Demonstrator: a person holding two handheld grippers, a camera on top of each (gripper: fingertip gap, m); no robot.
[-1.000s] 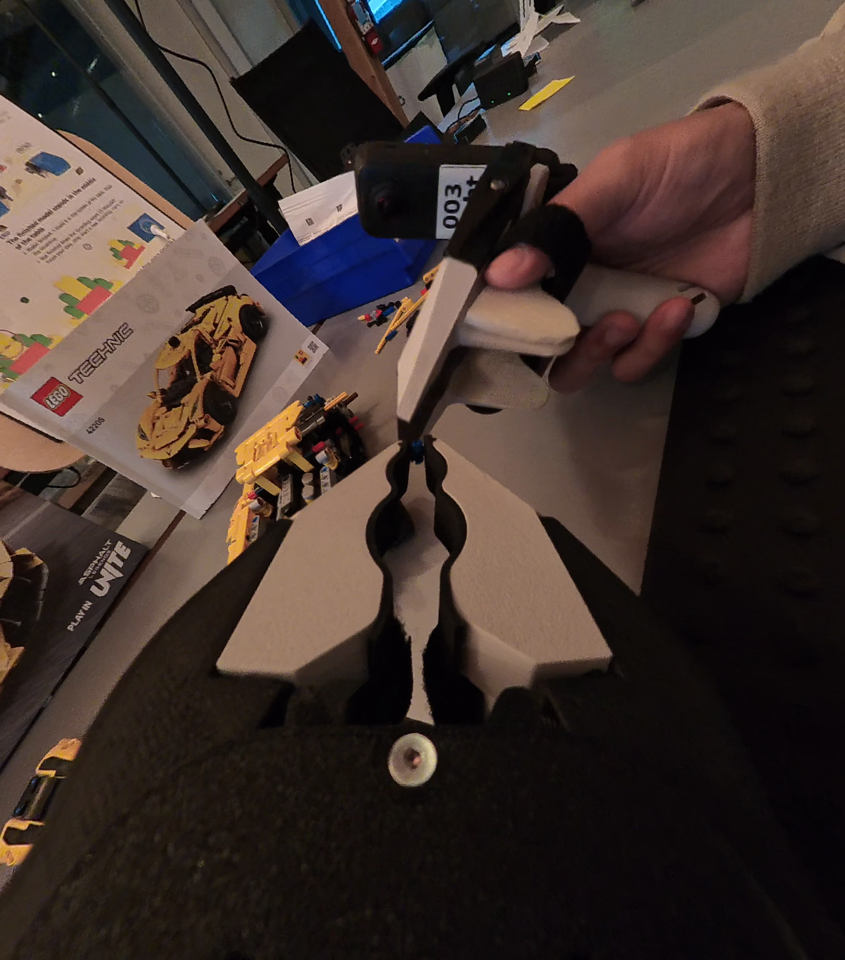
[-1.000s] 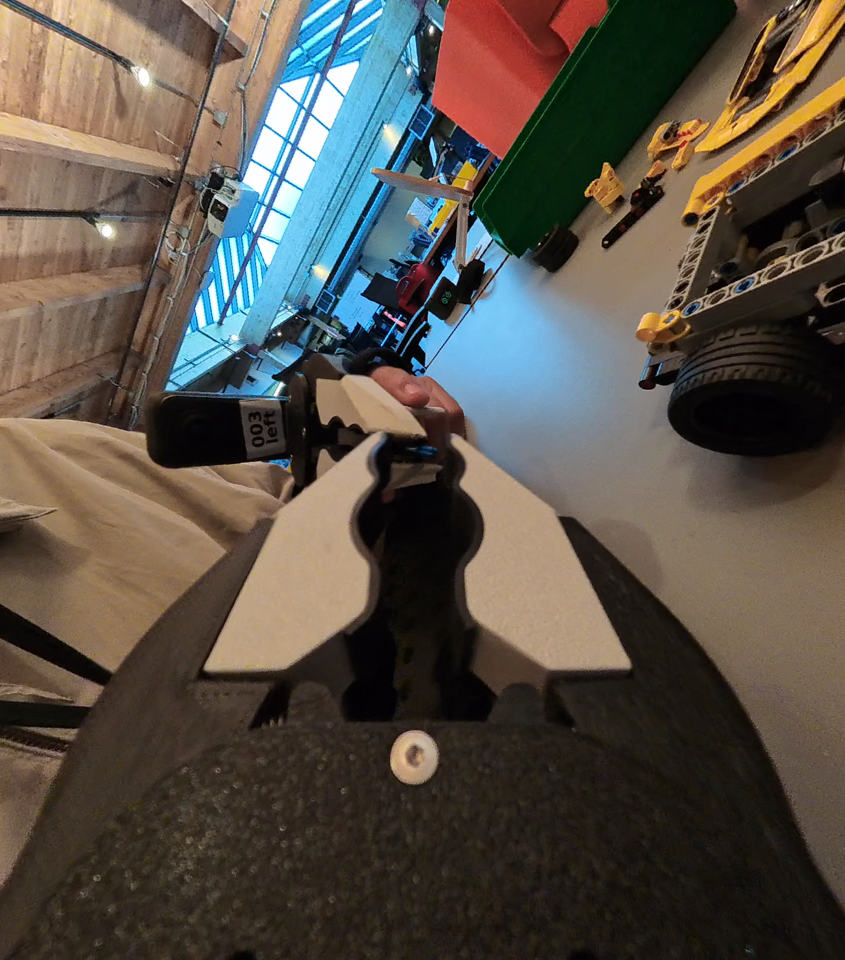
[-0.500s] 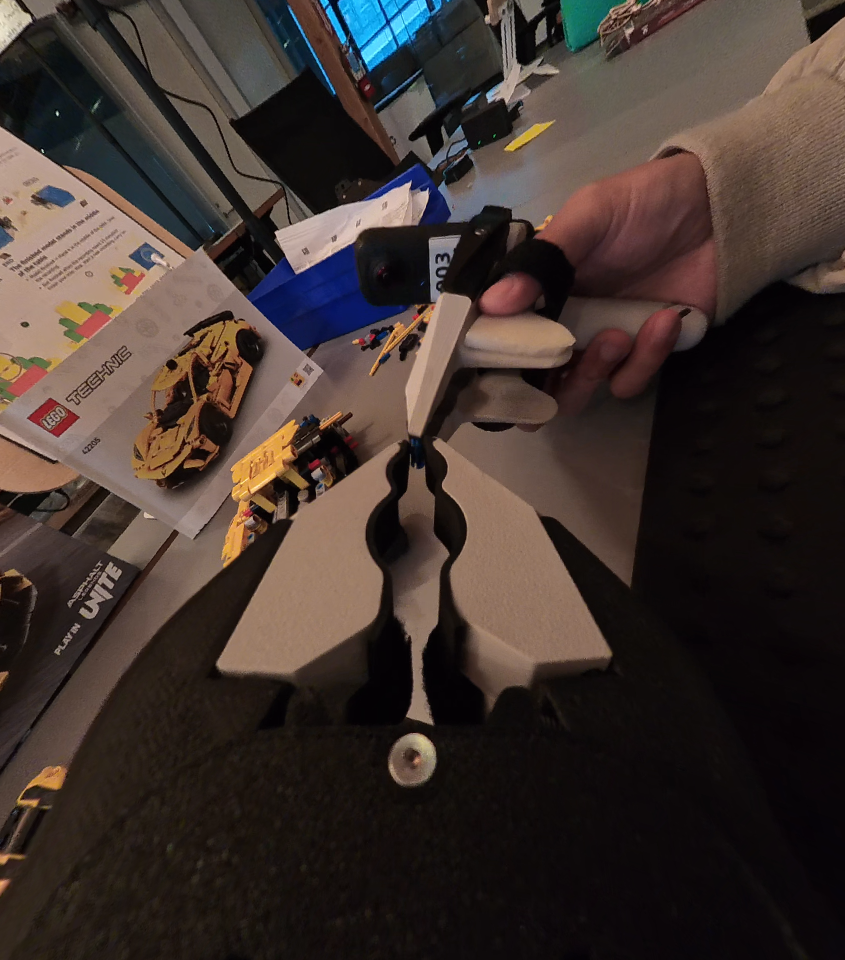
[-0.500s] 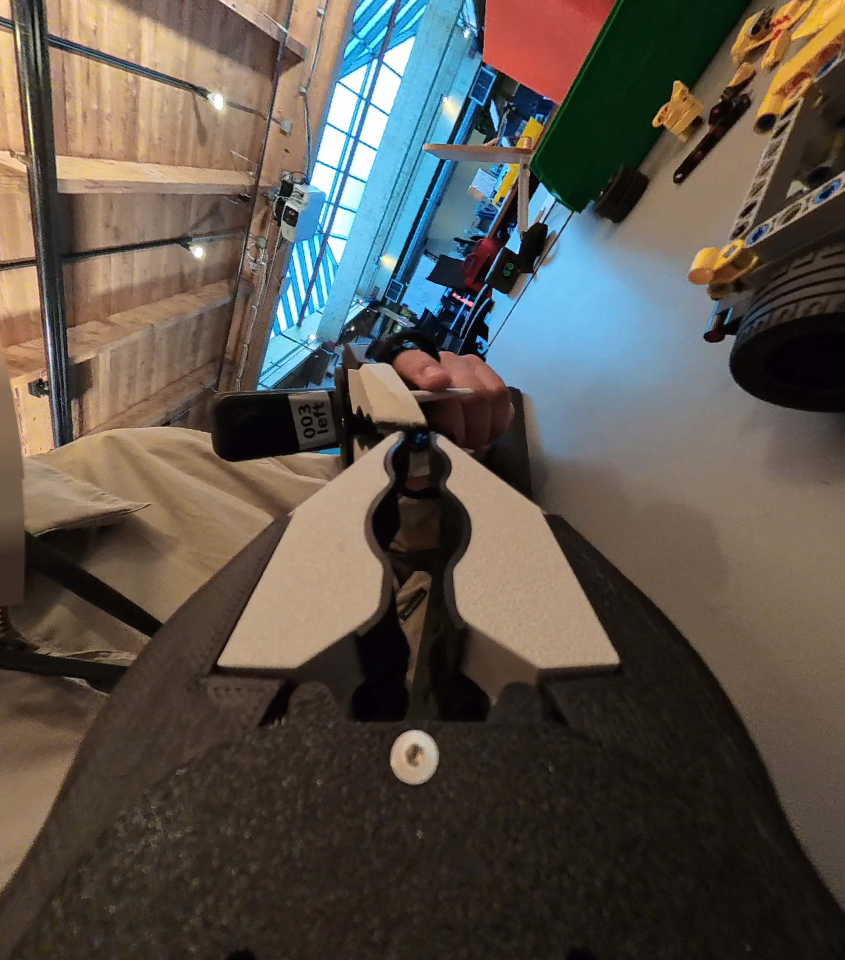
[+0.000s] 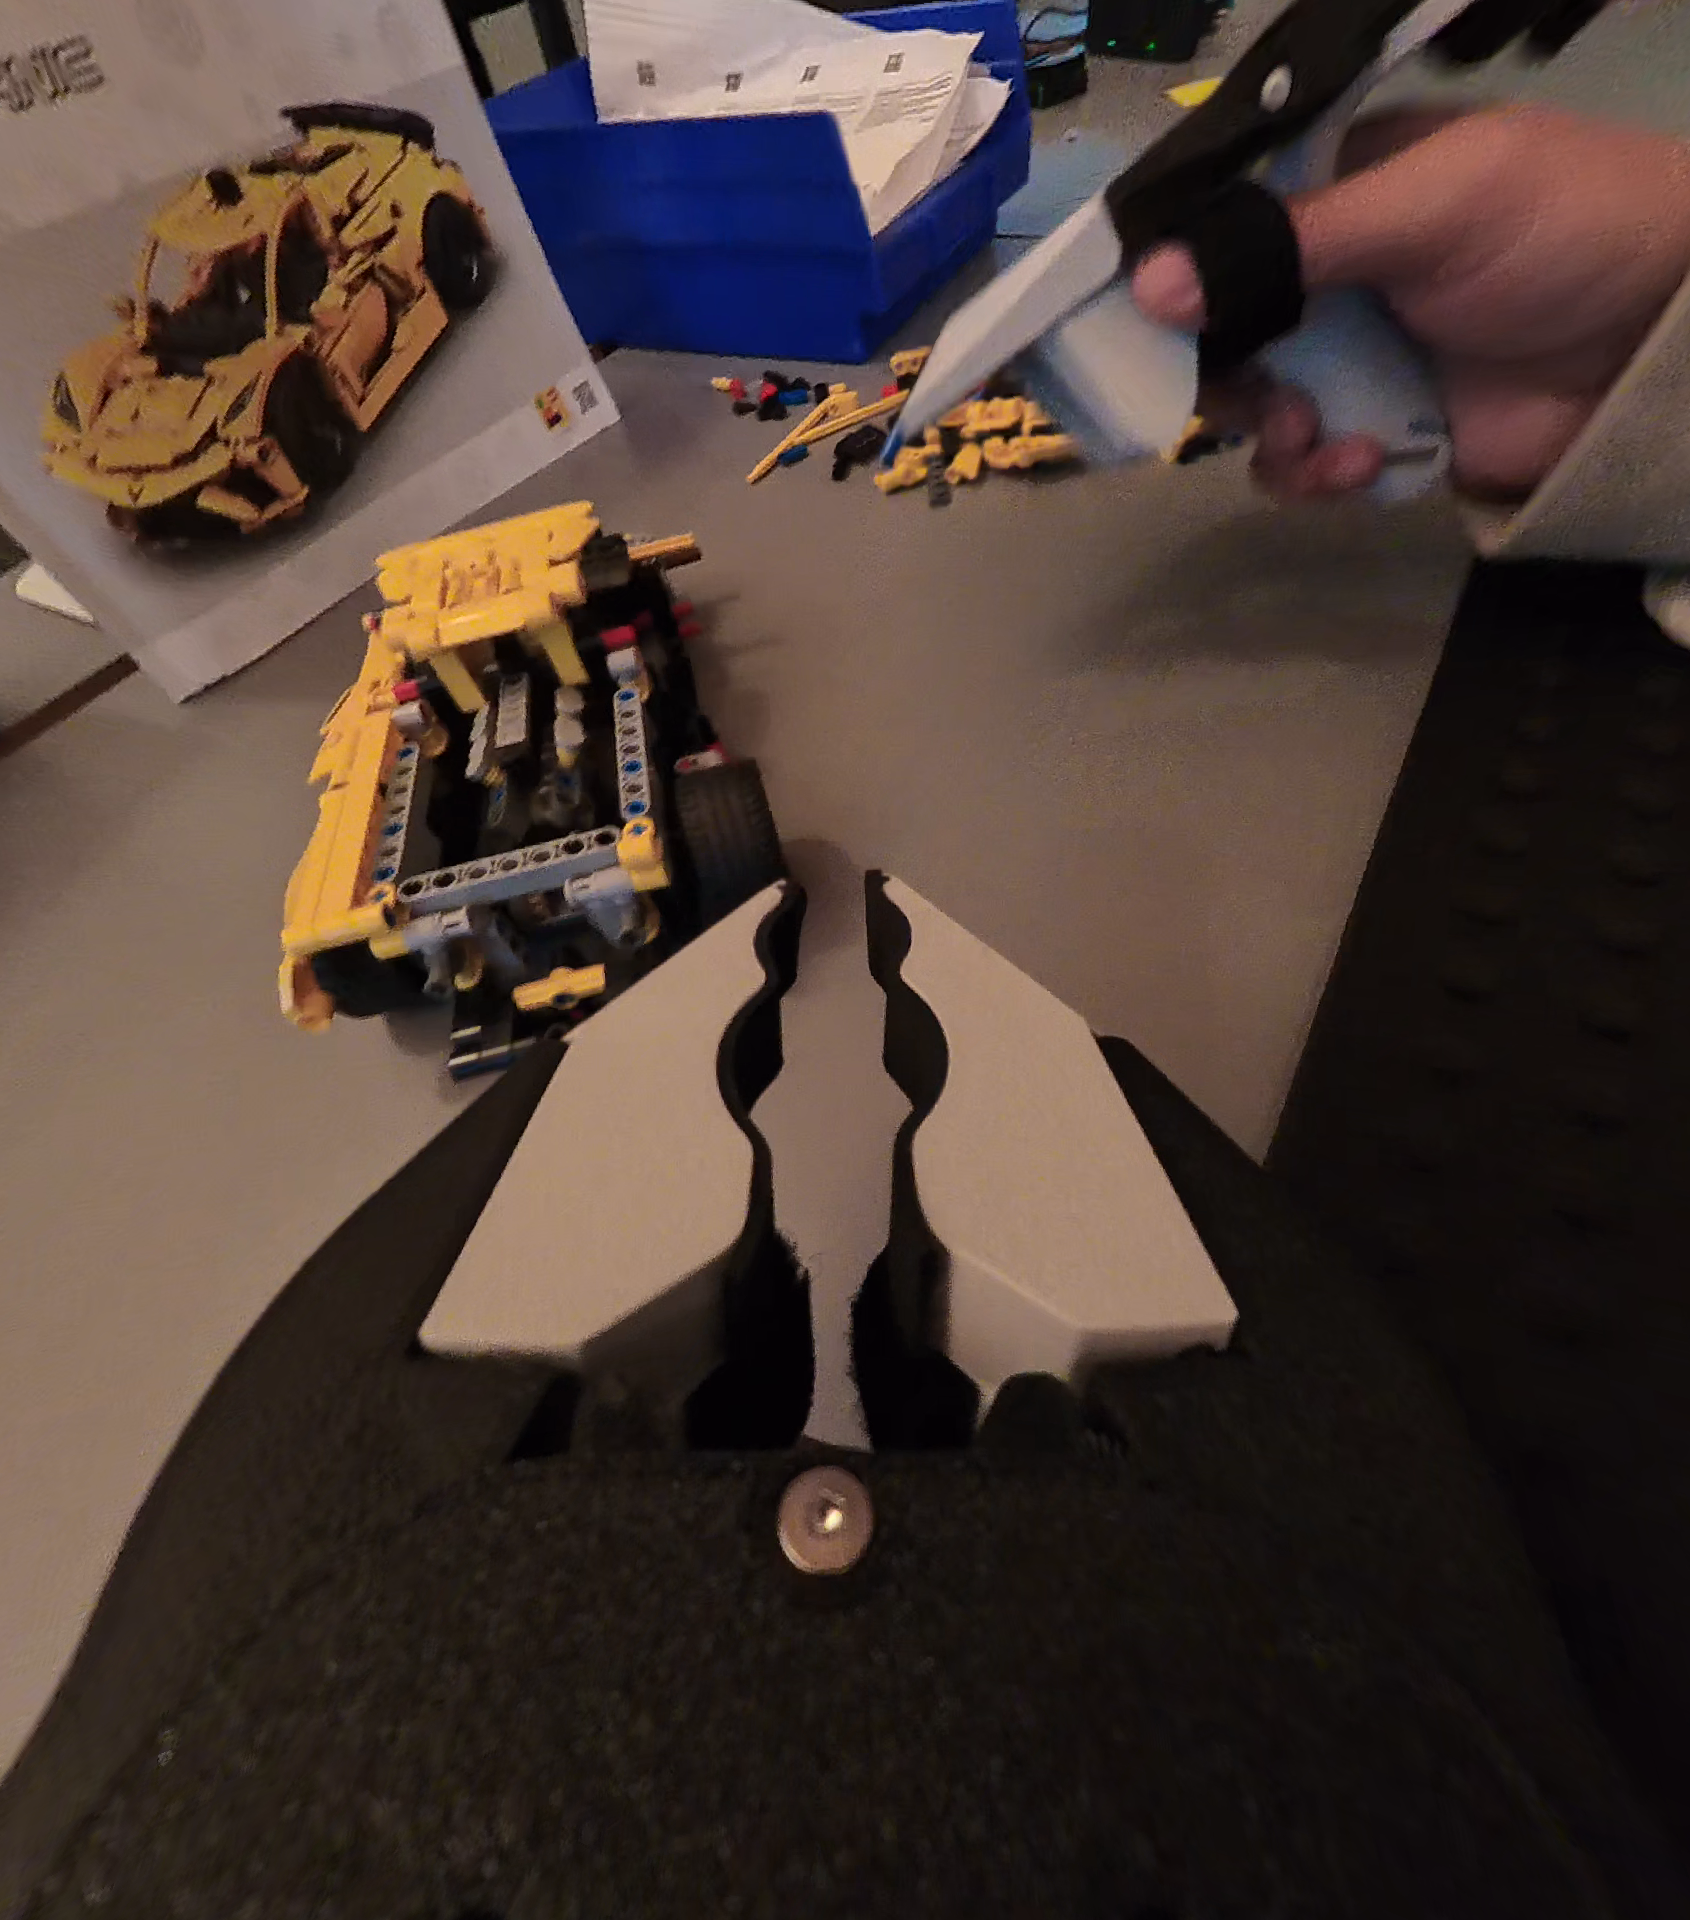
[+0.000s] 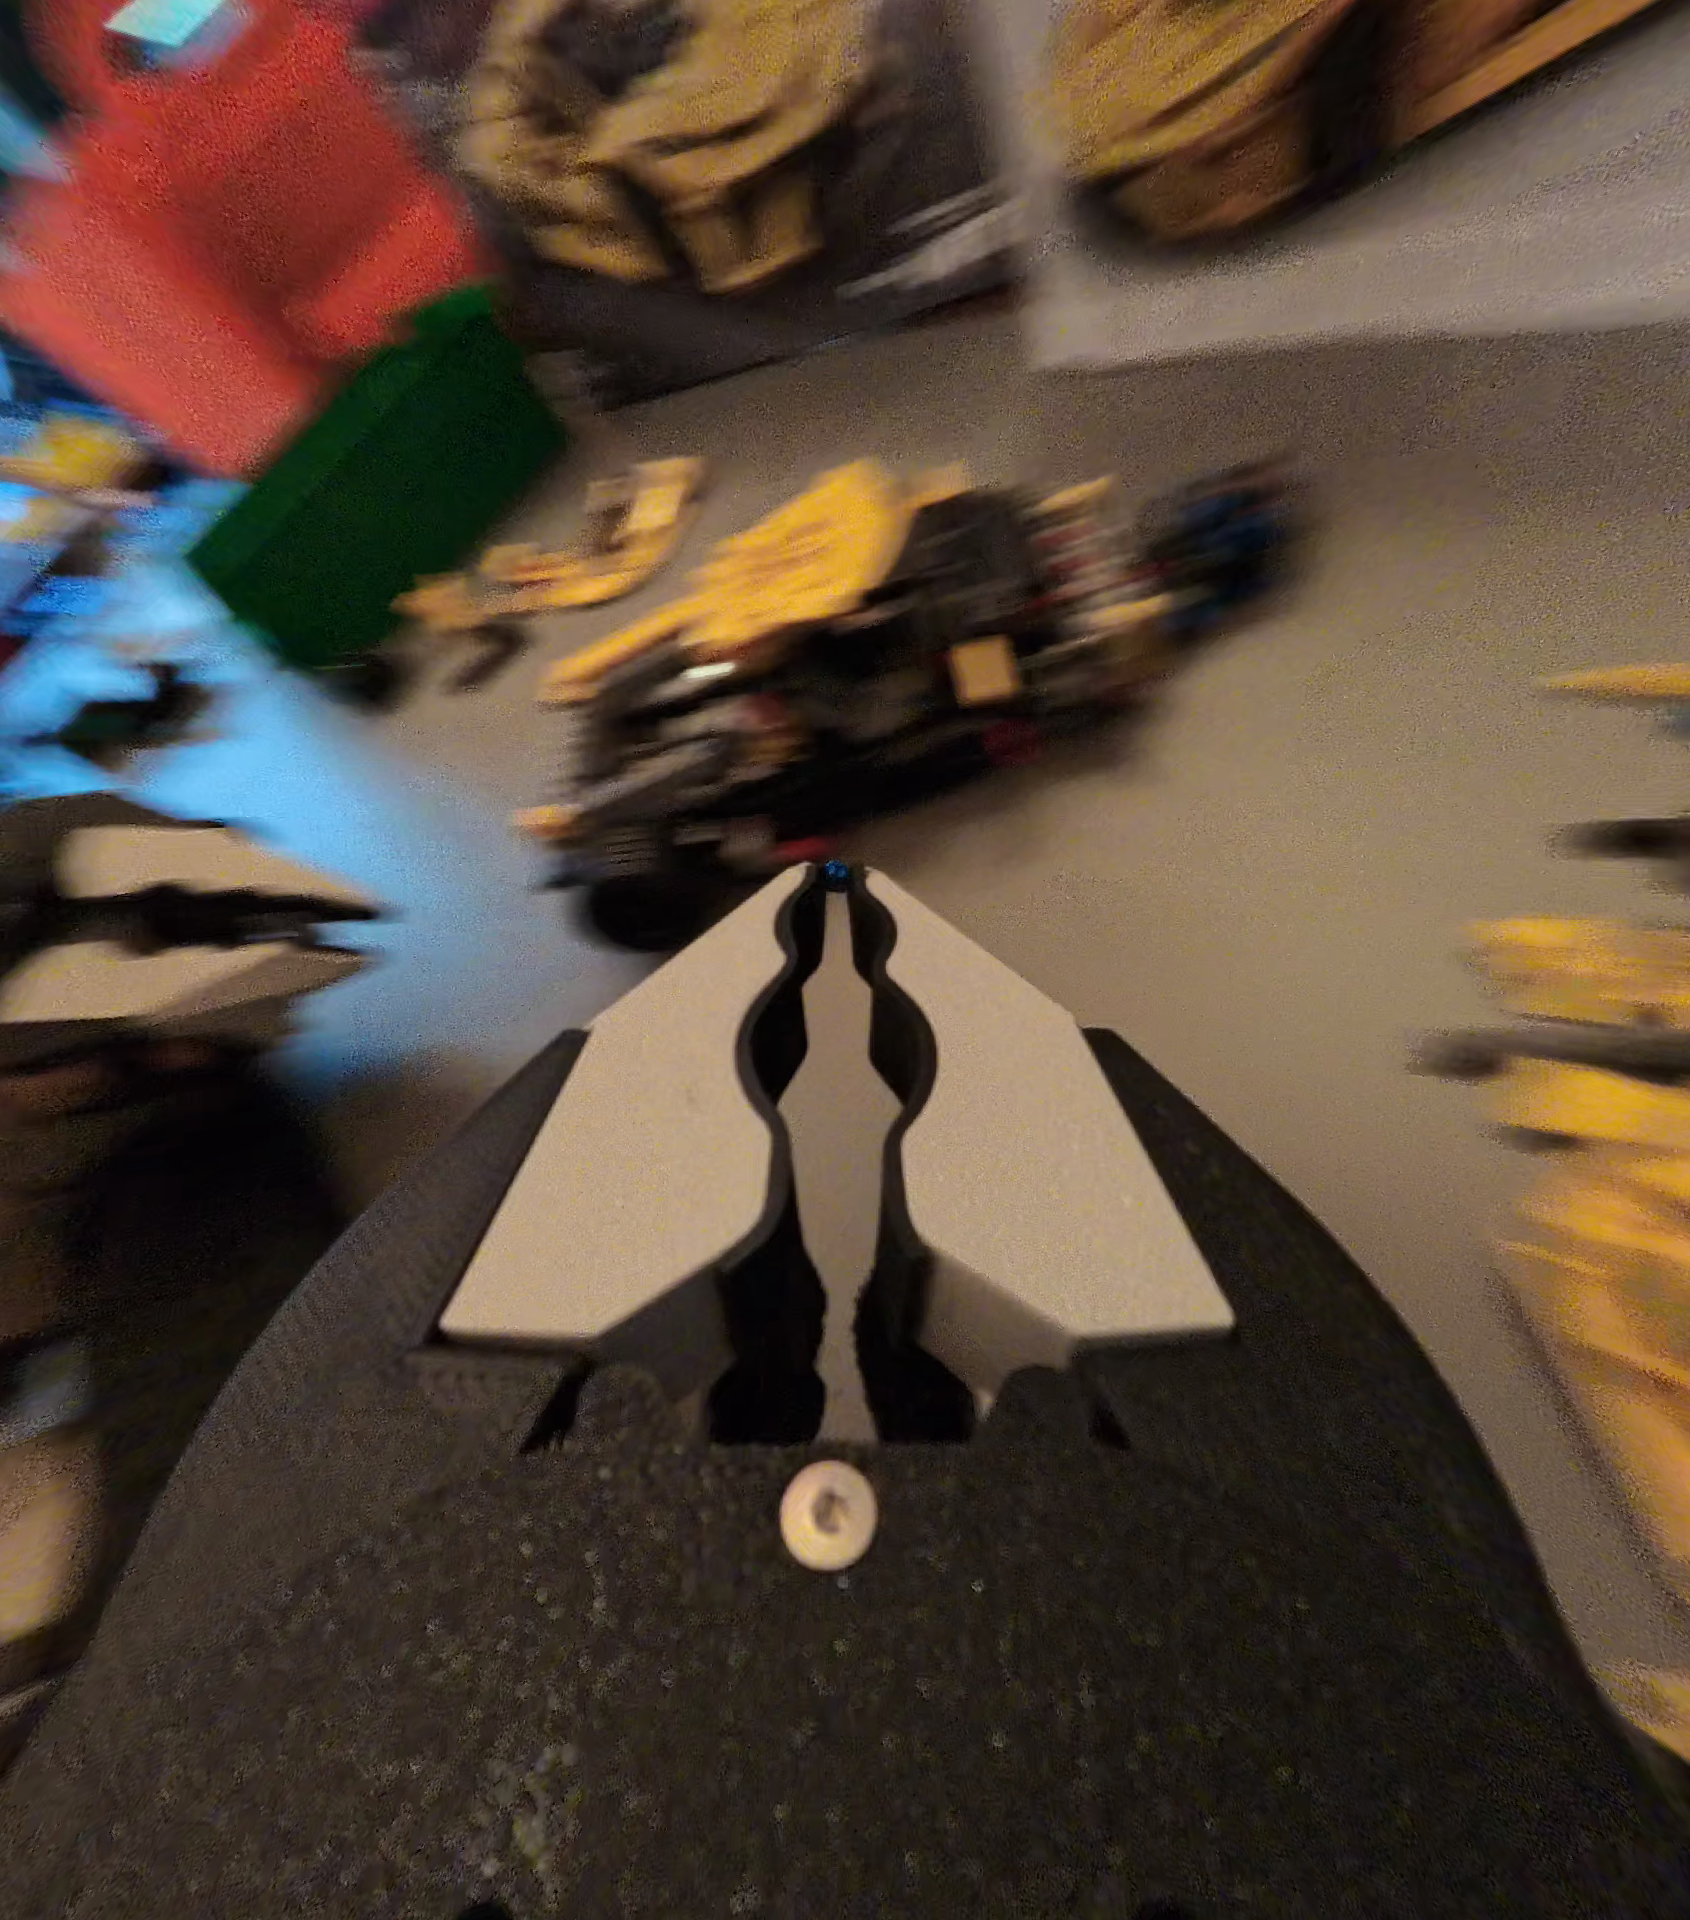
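Observation:
My left gripper (image 5: 833,896) is open, with only bare table between its fingertips. It hovers just right of a half-built yellow and black model car (image 5: 508,769), near its black tyre (image 5: 721,831). My right gripper (image 6: 833,883) is shut on a tiny blue pin (image 6: 833,875) pinched at the very tips. The right wrist view is heavily blurred, and the car (image 6: 851,665) lies beyond the tips. In the left wrist view the right gripper (image 5: 898,431), held by a hand (image 5: 1485,281), is up at the right over a pile of loose parts (image 5: 966,447).
A blue bin (image 5: 737,239) with papers stands at the back. An instruction booklet (image 5: 228,312) leans at the left. A black studded mat (image 5: 1599,1039) covers the right side. A green bin (image 6: 384,478) and yellow parts (image 6: 1672,1195) show blurred in the right wrist view. The tips of one gripper are about 15 cm away from the tips of the other.
The left gripper held the blue pin while the right closed on it. The left has now opened and let go. The right has swung away with the pin.

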